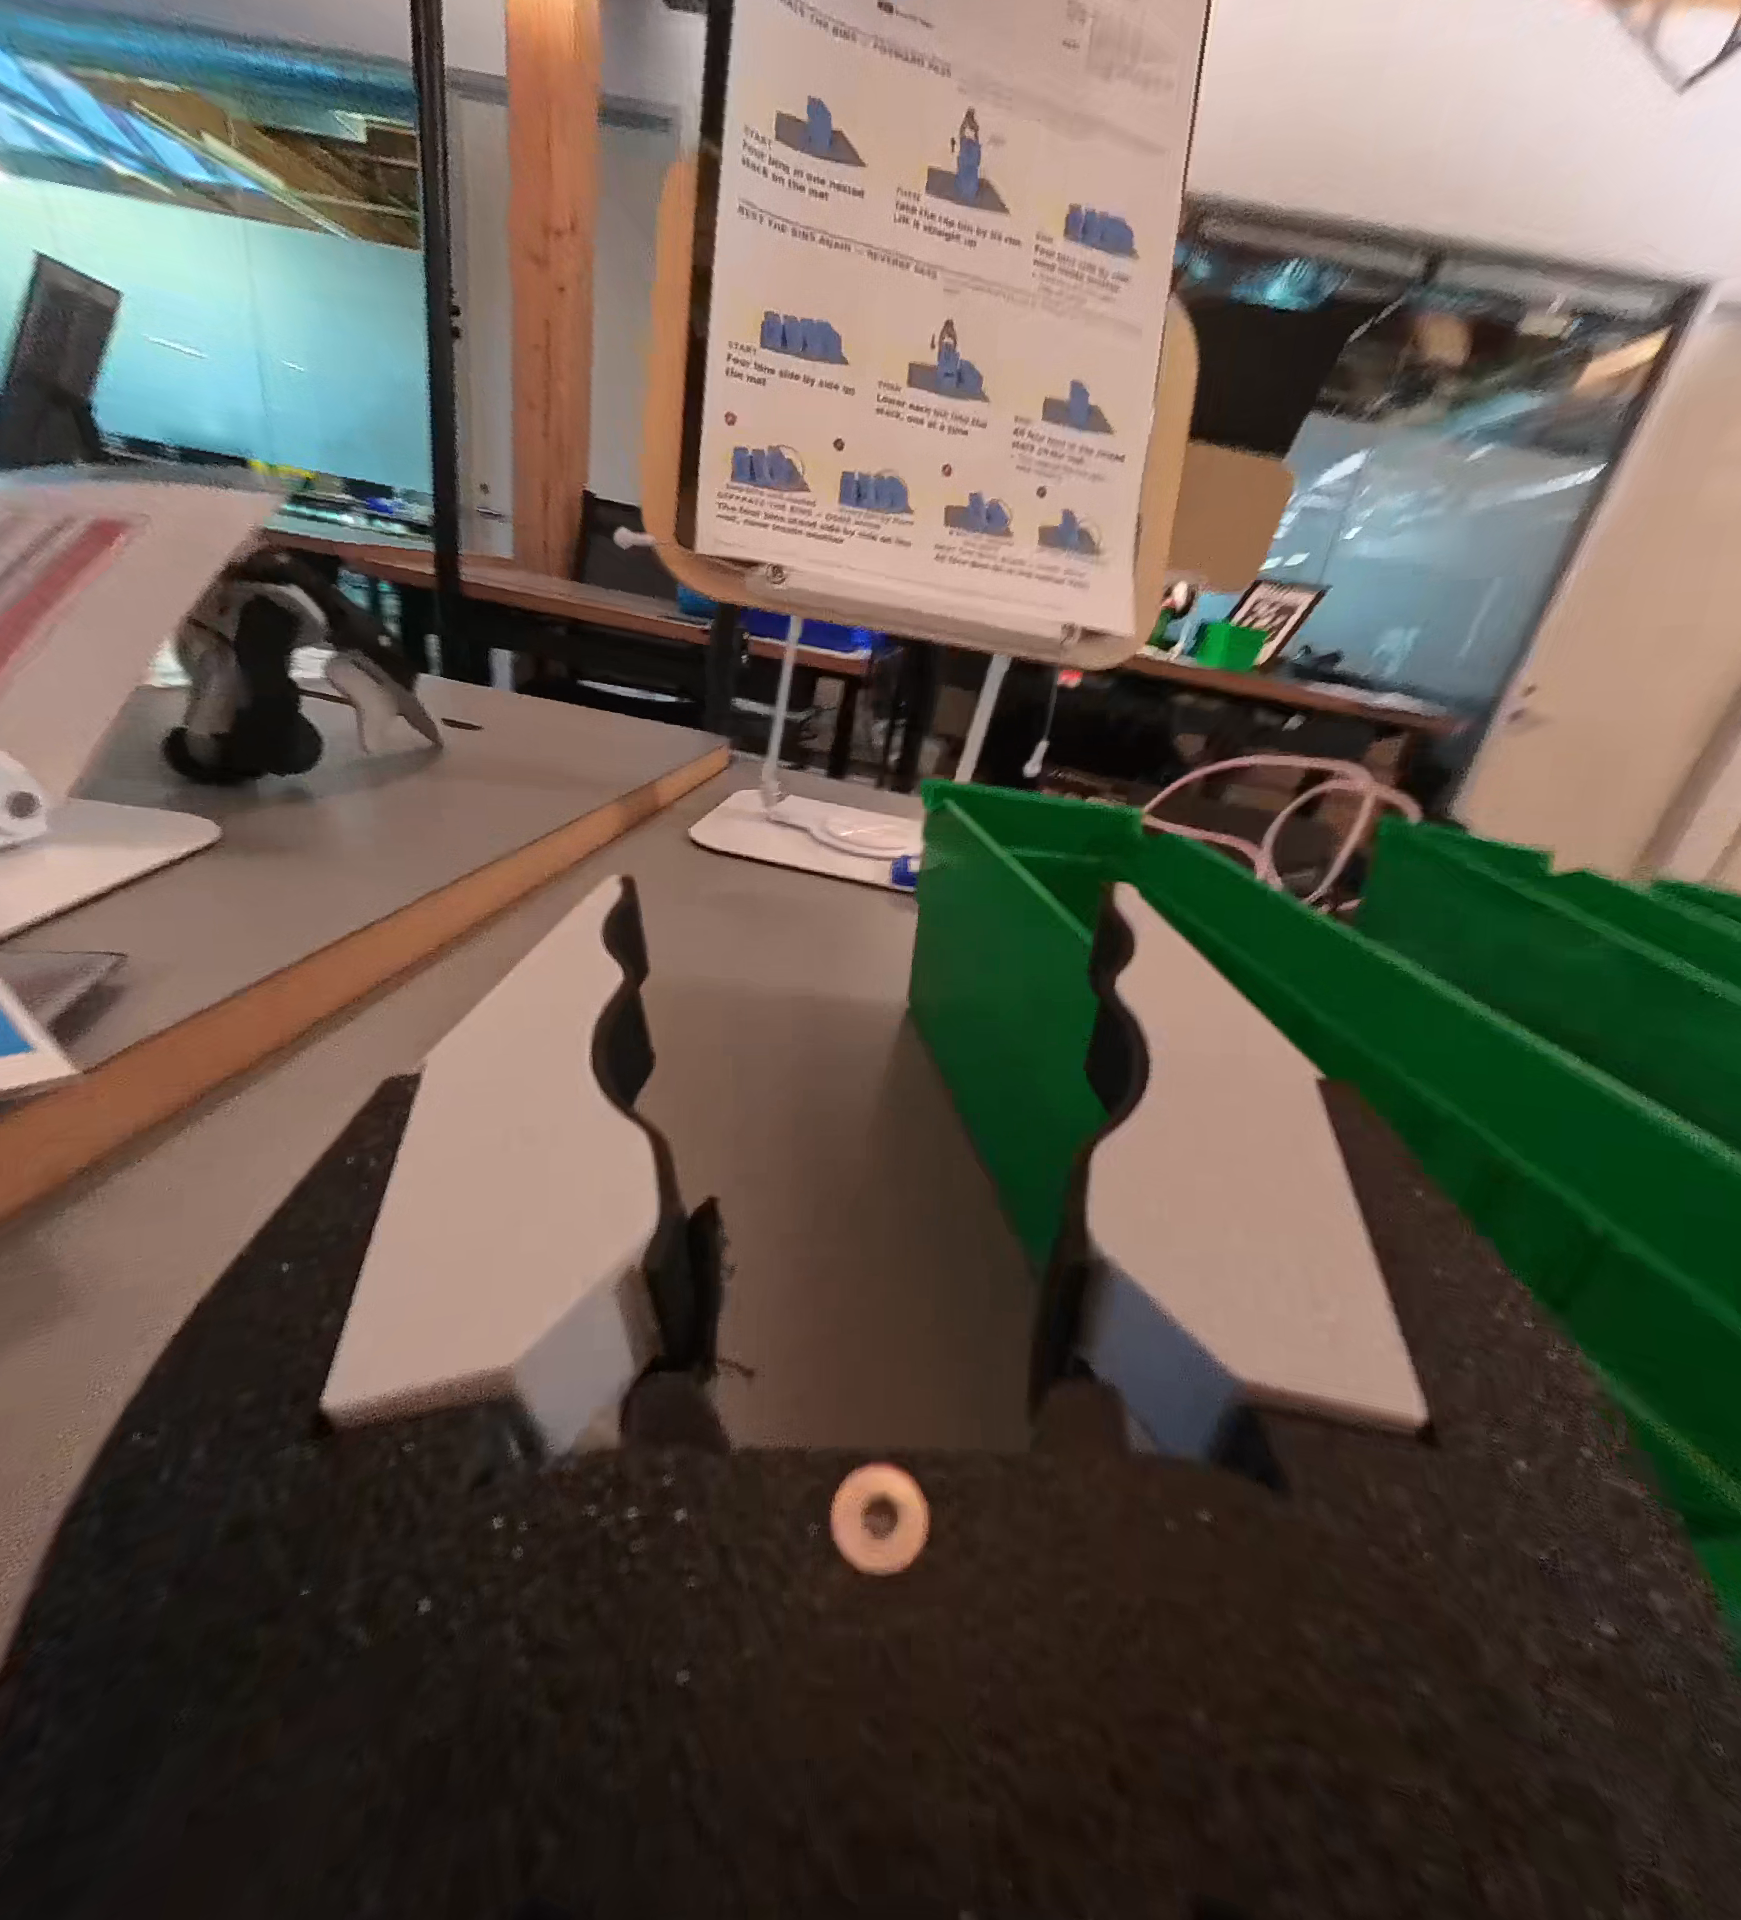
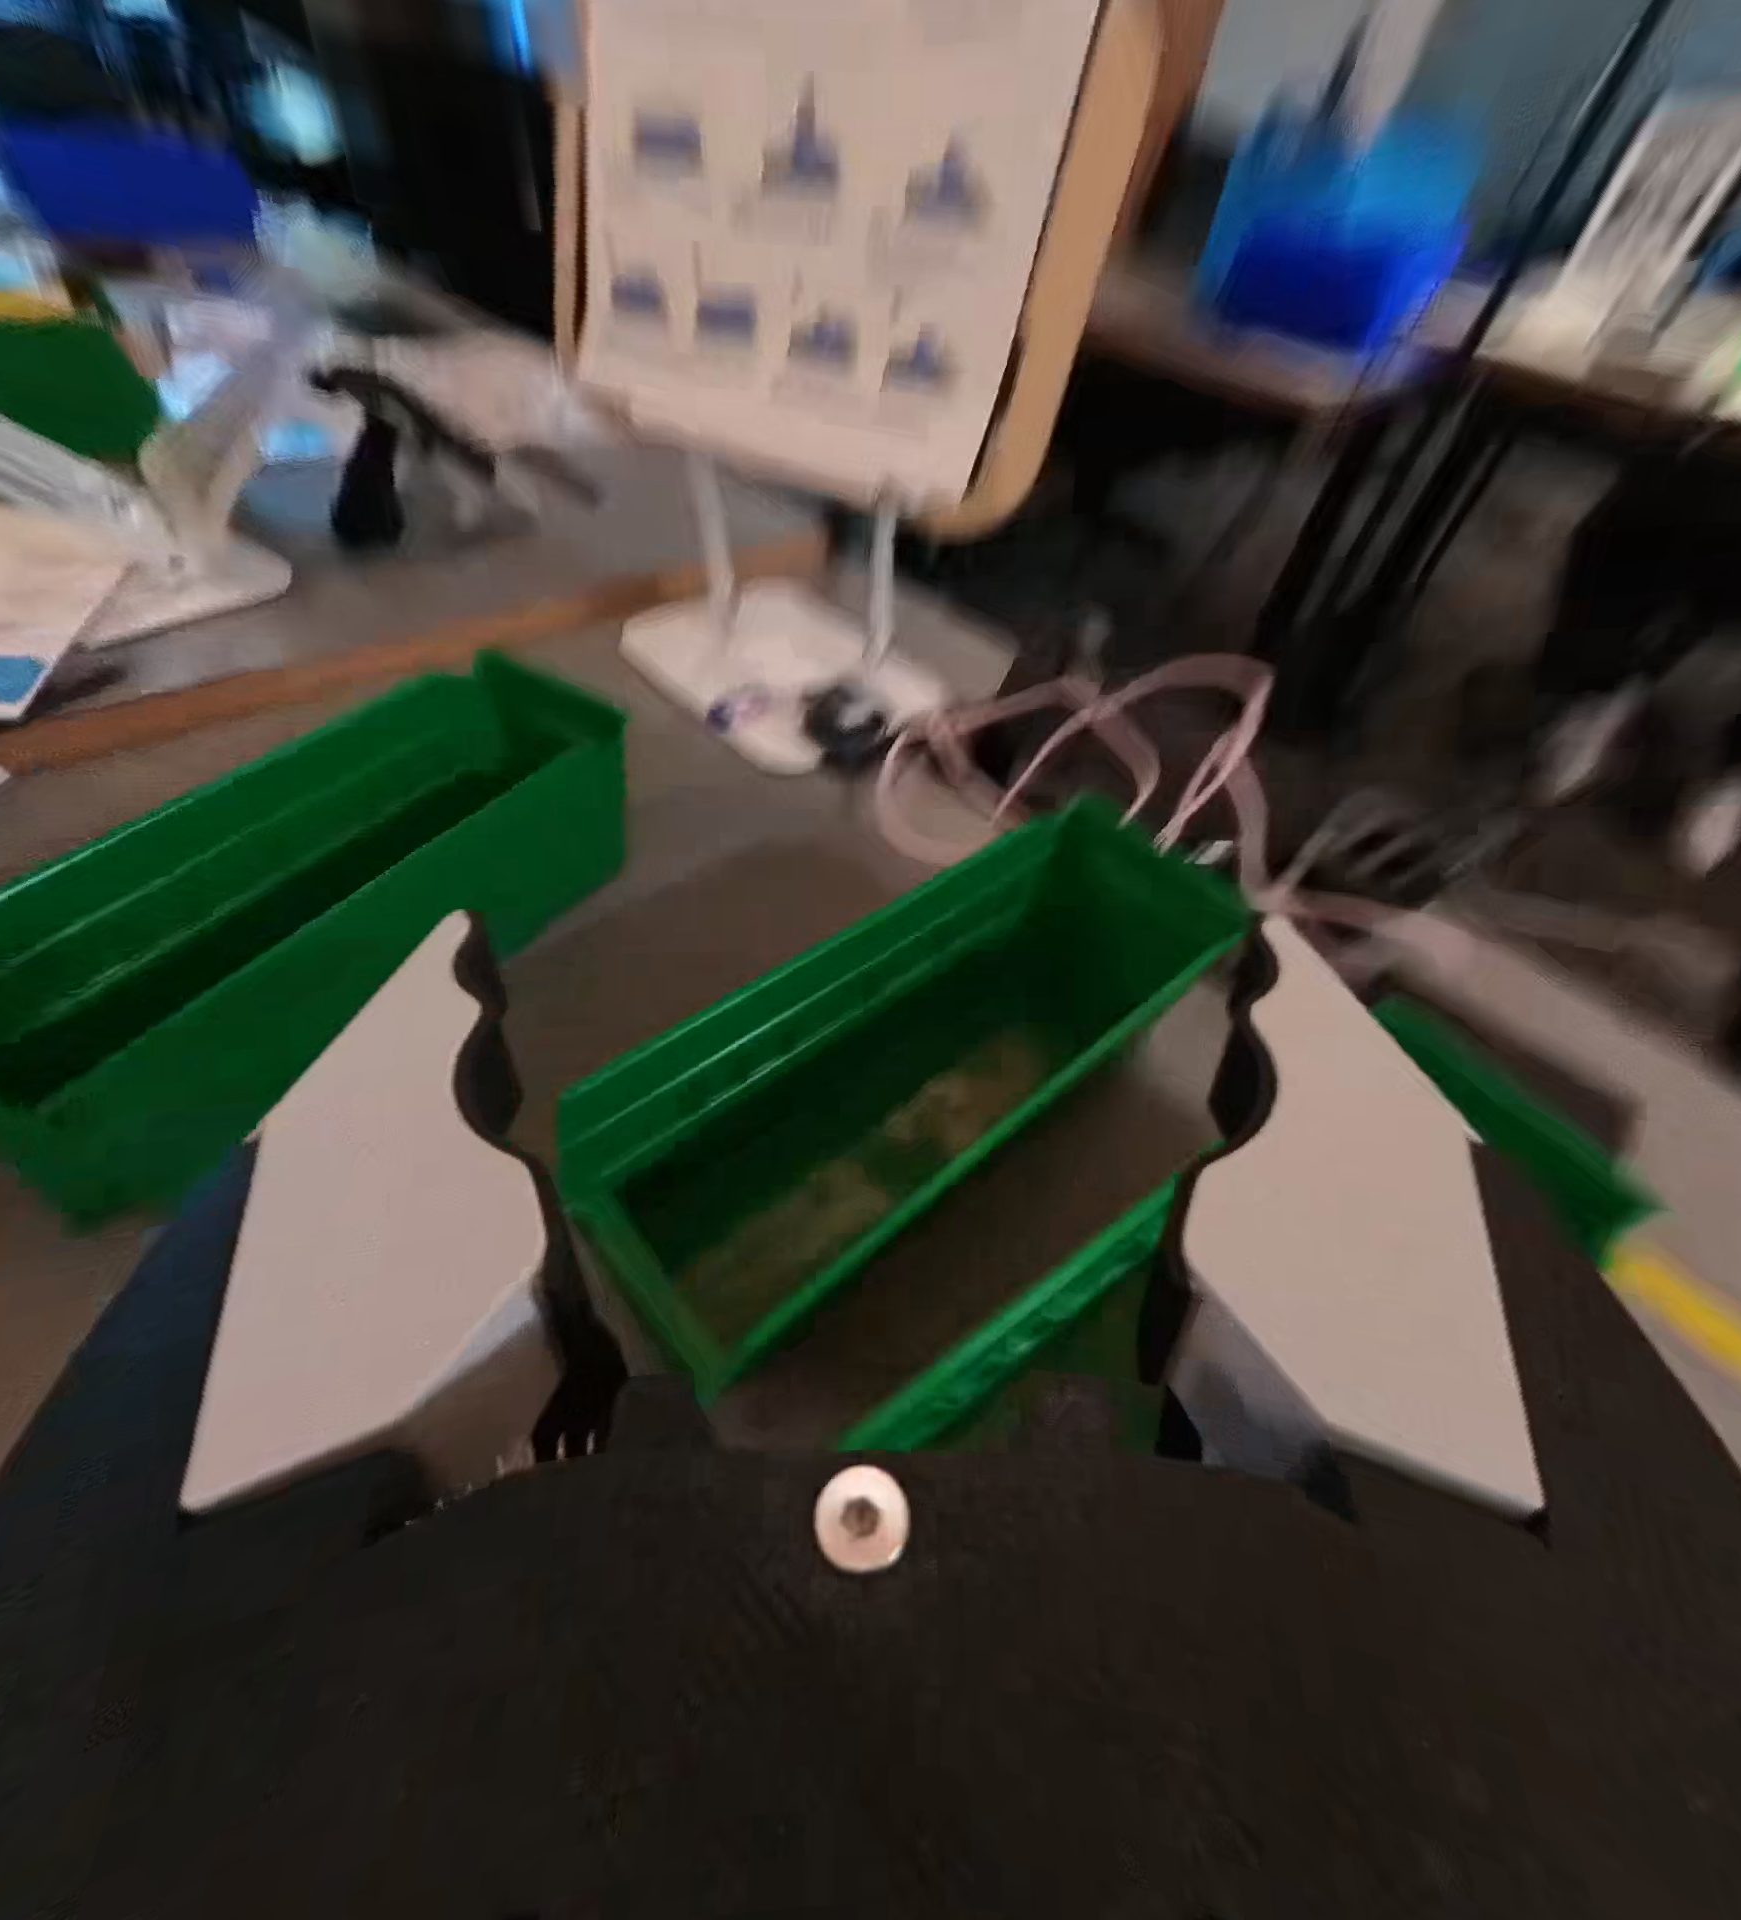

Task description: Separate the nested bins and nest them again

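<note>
3 green bins are counted in right wrist view, all on the grey tabletop [image 2: 741, 821]: leftmost bin [image 2: 253, 925] well apart at left, middle bin [image 2: 876, 1091] seen between the fingers of the right gripper [image 2: 866, 1029], third bin [image 2: 1510, 1122] cut off behind the right finger, only its rim seen. A further green edge [image 2: 1011, 1340] is seen low between the fingers; whether it is a 4th bin can't be told. Right gripper fingers are spread wide, nothing clamped; contact w/ the middle bin can't be told, heavy blur.

In left wrist view 2 bin shapes are made out: near bin [image 1: 1001, 987] w/ its end wall between the fingers of the left gripper [image 1: 871, 997], far bin [image 1: 1572, 935] cut off at right edge. Left fingers are held apart, nothing gripped.

1 instruction sheet [image 1: 949, 291] on a stand, 1 pale cable loop [image 1: 1281, 821] behind the bins, 1 black-and-white gripper-like device [image 1: 263, 675] on the raised board at left, blurred.
</note>
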Action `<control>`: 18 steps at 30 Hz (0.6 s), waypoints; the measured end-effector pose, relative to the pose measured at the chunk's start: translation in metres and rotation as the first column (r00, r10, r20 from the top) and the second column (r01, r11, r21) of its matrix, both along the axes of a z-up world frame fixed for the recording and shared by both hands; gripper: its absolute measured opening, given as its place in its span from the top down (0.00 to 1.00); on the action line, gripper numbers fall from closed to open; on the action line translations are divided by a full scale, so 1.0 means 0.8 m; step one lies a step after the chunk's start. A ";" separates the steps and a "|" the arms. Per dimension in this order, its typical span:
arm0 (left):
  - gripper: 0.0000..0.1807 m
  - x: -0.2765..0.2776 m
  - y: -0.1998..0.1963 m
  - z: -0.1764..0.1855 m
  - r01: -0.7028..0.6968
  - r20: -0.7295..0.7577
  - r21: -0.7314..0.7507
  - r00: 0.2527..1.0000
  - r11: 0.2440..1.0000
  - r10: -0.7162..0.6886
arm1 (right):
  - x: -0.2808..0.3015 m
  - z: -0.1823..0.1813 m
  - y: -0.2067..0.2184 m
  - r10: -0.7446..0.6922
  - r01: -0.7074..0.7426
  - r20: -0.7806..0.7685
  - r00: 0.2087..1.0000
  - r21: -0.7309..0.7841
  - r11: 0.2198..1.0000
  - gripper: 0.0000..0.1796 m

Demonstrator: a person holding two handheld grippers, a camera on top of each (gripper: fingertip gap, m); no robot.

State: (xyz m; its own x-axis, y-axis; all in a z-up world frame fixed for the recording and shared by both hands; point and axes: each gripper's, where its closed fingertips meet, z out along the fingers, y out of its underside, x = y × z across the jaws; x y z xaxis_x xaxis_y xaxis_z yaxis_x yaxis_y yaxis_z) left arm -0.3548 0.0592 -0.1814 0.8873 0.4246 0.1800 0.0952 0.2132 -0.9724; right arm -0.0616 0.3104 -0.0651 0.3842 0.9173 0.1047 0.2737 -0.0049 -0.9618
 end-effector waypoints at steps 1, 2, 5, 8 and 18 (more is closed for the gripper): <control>0.53 -0.002 0.002 0.002 0.021 0.025 0.034 0.999 0.999 -0.022 | -0.025 -0.021 0.004 0.010 0.001 0.088 0.996 -0.118 0.993 0.19; 0.53 -0.005 0.004 0.003 0.037 0.048 0.055 0.998 0.998 -0.039 | -0.046 -0.045 0.006 0.022 0.021 0.177 0.984 -0.235 0.972 0.16; 0.51 -0.009 0.016 -0.003 0.095 0.090 0.051 0.991 0.994 -0.099 | -0.082 -0.106 0.020 0.024 0.175 0.396 0.918 -0.461 0.870 0.15; 0.45 0.006 0.025 0.015 0.198 0.042 0.111 0.978 0.974 -0.204 | -0.095 -0.147 0.045 -0.039 0.356 0.526 0.850 -0.516 0.779 0.20; 0.49 0.011 0.028 0.032 0.230 0.010 0.157 0.972 0.960 -0.235 | -0.080 -0.217 0.079 -0.148 0.644 0.775 0.614 -0.384 0.661 0.16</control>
